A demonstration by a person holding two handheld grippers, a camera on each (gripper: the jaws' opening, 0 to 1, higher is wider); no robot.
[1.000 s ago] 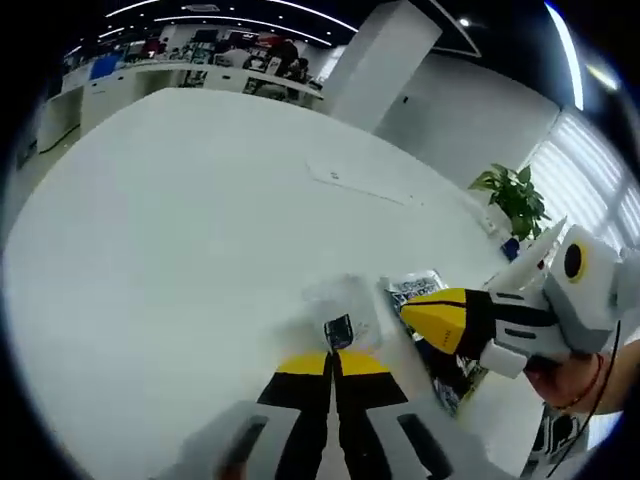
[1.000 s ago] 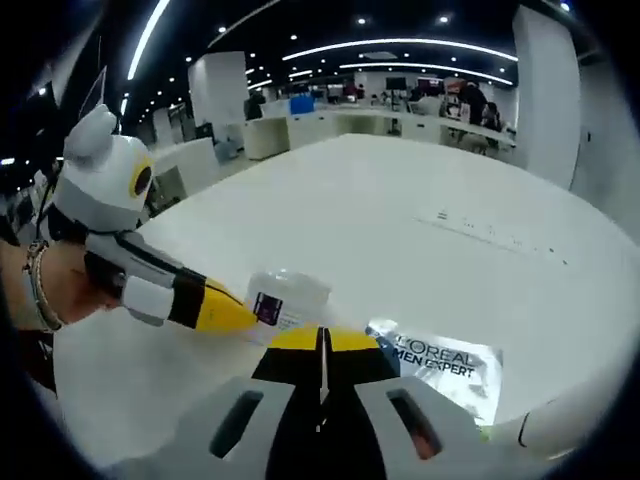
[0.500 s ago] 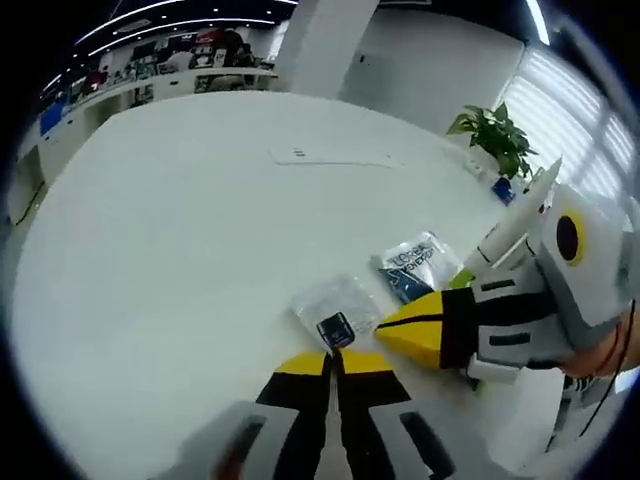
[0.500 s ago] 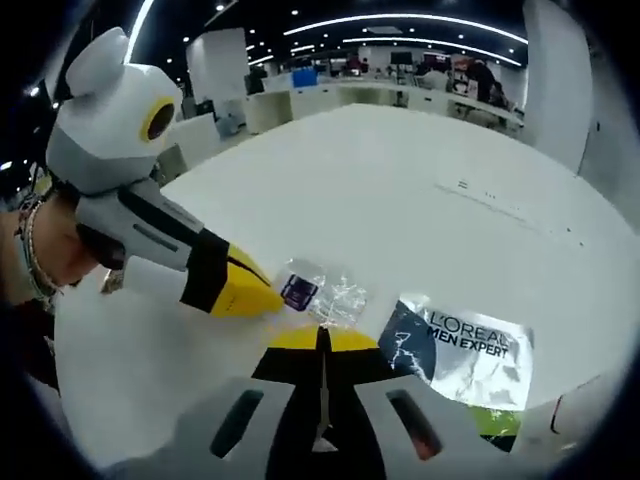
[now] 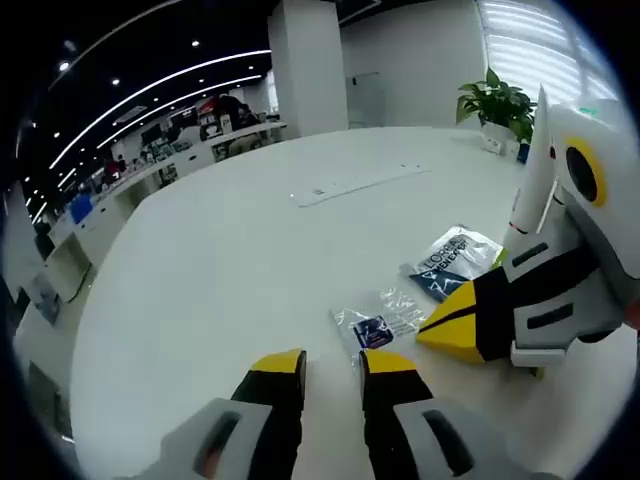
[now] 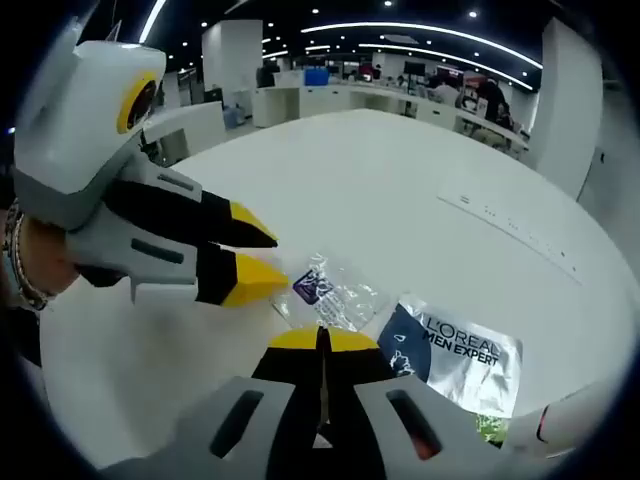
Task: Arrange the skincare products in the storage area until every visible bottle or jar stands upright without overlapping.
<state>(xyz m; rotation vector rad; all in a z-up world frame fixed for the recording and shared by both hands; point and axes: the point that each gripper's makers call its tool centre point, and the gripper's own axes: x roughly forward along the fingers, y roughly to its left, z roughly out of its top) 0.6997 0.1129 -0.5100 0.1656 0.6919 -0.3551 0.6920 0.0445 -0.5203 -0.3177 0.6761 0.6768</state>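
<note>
A small clear sachet [image 5: 380, 320] with a dark label lies flat on the white table [image 5: 220, 250], just beyond my left gripper [image 5: 333, 365], whose yellow-tipped jaws stand apart with nothing between them. My right gripper [image 5: 436, 331] comes in from the right, shut, its tip at the sachet's right edge. A blue and silver L'Oreal sachet [image 5: 450, 262] lies flat further right. In the right gripper view, my shut right gripper [image 6: 322, 340] sits just short of the clear sachet [image 6: 335, 290], the open left gripper [image 6: 268, 258] is at its left, and the L'Oreal sachet [image 6: 455, 350] is to the right.
A white tube-like item with a red mark [image 5: 527, 190] shows behind the right gripper, and again at the edge as the white item [image 6: 565, 420], beside something green [image 6: 490, 428]. A flat strip [image 5: 360, 183] is set in the table's middle. A potted plant [image 5: 497, 100] stands beyond.
My left gripper's jaws have opened and both grippers have drawn back a little from the clear sachet, which now lies flat on the table. The right gripper stays shut.
</note>
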